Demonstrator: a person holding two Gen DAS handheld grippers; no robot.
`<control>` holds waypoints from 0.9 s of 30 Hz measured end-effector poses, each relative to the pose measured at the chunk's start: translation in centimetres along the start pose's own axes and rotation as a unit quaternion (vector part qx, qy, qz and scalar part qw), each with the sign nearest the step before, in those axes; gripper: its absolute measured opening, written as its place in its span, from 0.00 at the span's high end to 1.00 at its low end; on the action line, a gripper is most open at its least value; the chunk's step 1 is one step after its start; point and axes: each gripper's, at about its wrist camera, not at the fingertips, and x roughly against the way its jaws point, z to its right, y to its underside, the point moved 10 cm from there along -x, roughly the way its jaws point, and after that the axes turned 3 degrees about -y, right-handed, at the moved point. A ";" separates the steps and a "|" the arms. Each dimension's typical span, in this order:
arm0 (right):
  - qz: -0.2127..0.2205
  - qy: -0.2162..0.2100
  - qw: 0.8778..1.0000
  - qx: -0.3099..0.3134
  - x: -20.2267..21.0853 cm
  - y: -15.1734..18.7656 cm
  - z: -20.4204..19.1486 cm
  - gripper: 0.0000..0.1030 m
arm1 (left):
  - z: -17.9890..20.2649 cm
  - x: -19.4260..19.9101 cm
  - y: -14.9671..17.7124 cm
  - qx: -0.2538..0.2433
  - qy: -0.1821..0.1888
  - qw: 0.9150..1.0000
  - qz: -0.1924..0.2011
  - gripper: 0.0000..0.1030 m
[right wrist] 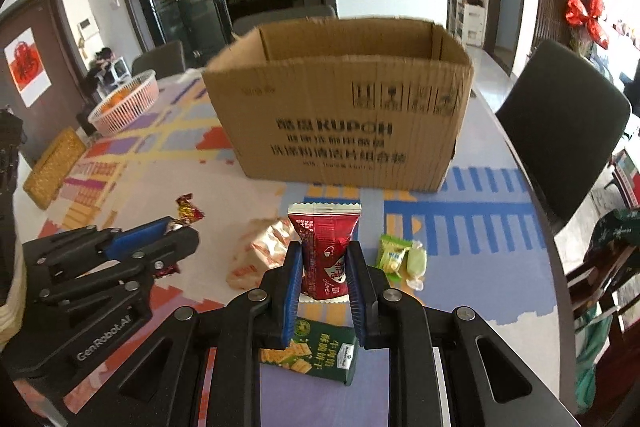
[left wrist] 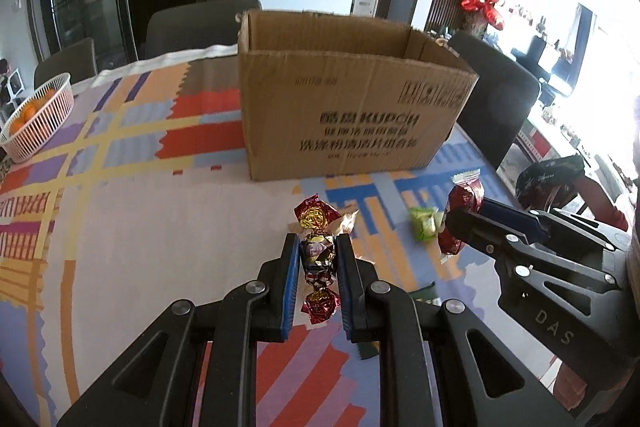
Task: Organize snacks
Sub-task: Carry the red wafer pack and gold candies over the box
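Left wrist view: your left claw [left wrist: 318, 259] is clamped on a foil candy [left wrist: 318, 267], mid-frame, long axis running along the fingers, twisted ends fore and aft. Your right claw [right wrist: 323, 267] pinches the red packet [right wrist: 324, 251] upright, crimped end pointing up-frame. I'd lift both over the near wall of the cardboard box [right wrist: 340, 131], upper centre, then let go inside.

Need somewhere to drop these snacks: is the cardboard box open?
Open: the cardboard box stands upright, its top uncovered, inner walls visible.
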 end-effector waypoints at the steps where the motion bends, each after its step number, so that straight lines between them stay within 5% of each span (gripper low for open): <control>1: 0.003 0.000 1.000 0.001 0.2 -0.2 0.0 0.78 | 0.1 0.2 -0.3 0.000 0.001 1.000 0.003 0.81; 27: 0.099 0.016 0.995 0.016 5.7 -10.0 1.6 0.78 | 2.0 3.3 -11.5 -0.028 -0.003 0.996 0.082 0.81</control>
